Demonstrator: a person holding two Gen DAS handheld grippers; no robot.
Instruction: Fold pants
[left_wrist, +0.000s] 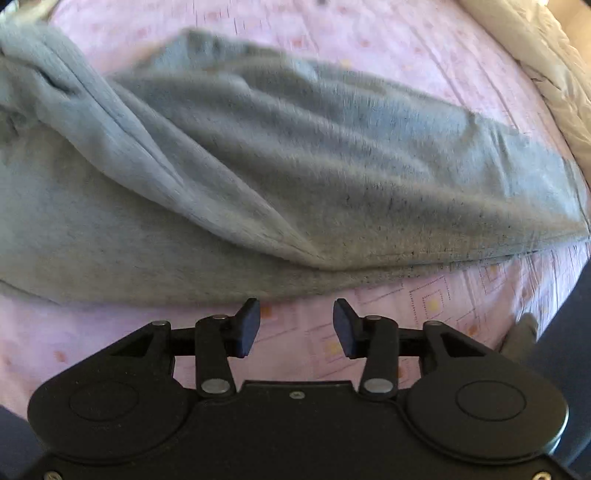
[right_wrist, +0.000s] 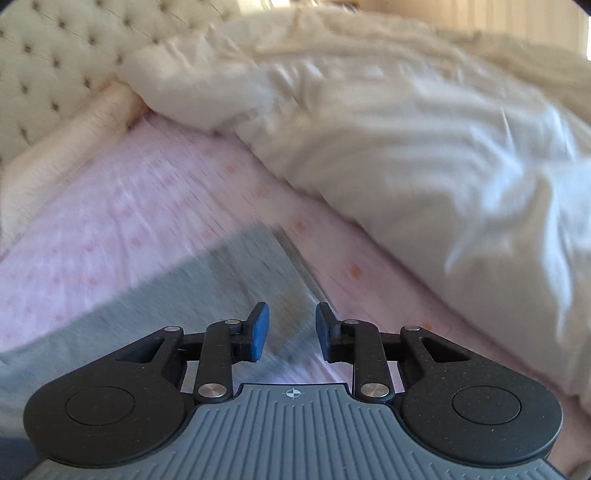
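From my left wrist camera, the grey pants (left_wrist: 280, 177) lie spread across the pink patterned bedsheet (left_wrist: 461, 295), filling most of the view. A thick fold runs diagonally from upper left toward lower middle, with one layer lapped over another. The near edge of the fabric lies just ahead of my left gripper (left_wrist: 296, 326). Its jaws stand parted, nothing between them, only pink sheet showing in the gap. The fingertips (left_wrist: 248, 325) sit just short of the cloth edge, not touching it as far as I can see. A pale duvet edge shows at upper right.

From my right wrist camera, one end of the pants (right_wrist: 207, 295) reaches in from the lower left, its straight edge running diagonally toward the gripper. The right gripper (right_wrist: 291, 330) hangs over that end, jaws parted narrowly, narrower than the left. Grey cloth shows behind the gap, but the frame is smeared and I cannot tell whether the blue pads (right_wrist: 258, 332) touch fabric; they seem clear of it. A white crumpled duvet (right_wrist: 424, 155) is heaped to the right on the sheet, and a tufted cream headboard (right_wrist: 55, 62) stands at upper left.
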